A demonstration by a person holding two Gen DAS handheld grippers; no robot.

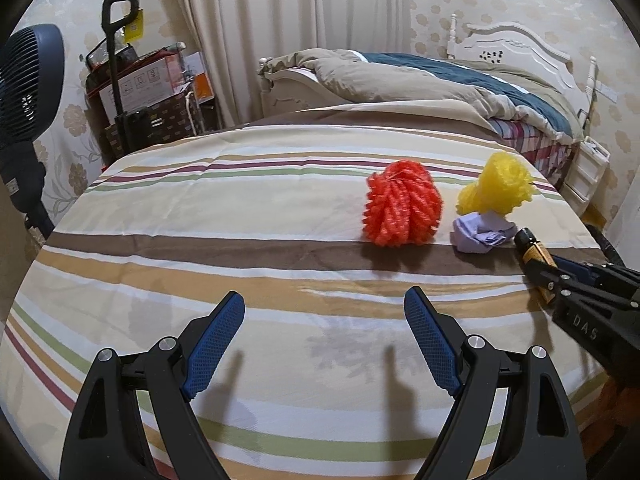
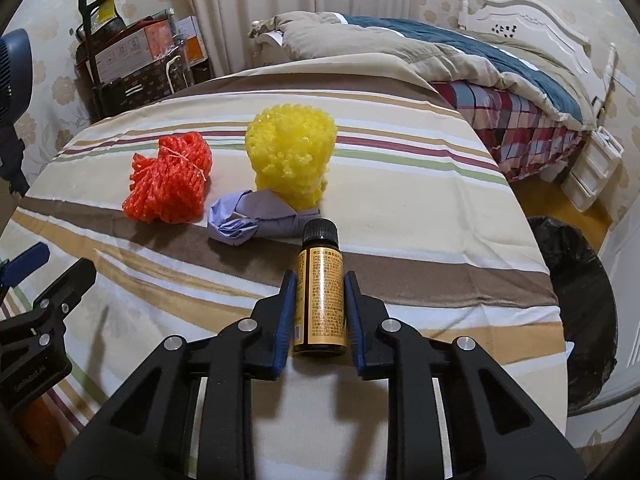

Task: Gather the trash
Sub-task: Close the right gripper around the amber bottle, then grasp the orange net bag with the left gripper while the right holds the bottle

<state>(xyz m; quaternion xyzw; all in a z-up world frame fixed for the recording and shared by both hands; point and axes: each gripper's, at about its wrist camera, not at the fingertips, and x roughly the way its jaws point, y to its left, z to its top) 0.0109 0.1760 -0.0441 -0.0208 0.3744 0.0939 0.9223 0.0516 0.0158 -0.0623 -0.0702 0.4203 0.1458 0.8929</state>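
Papered bedroom, pale curtains; one bed (image 1: 460, 84) beyond. One striped cloth surface (image 1: 240, 208) carries the trash. One black-lined bin (image 2: 576, 300) stands off its right edge. Trash counted: one orange mesh bundle (image 1: 402, 208) mid-surface, one yellow mesh bundle (image 1: 496, 186) toward the right edge, one crumpled lilac wad (image 1: 480, 234) touching the yellow, one small amber bottle (image 2: 320, 292) clenched in the right gripper (image 2: 320, 280). Left gripper (image 1: 324, 312) released, empty.
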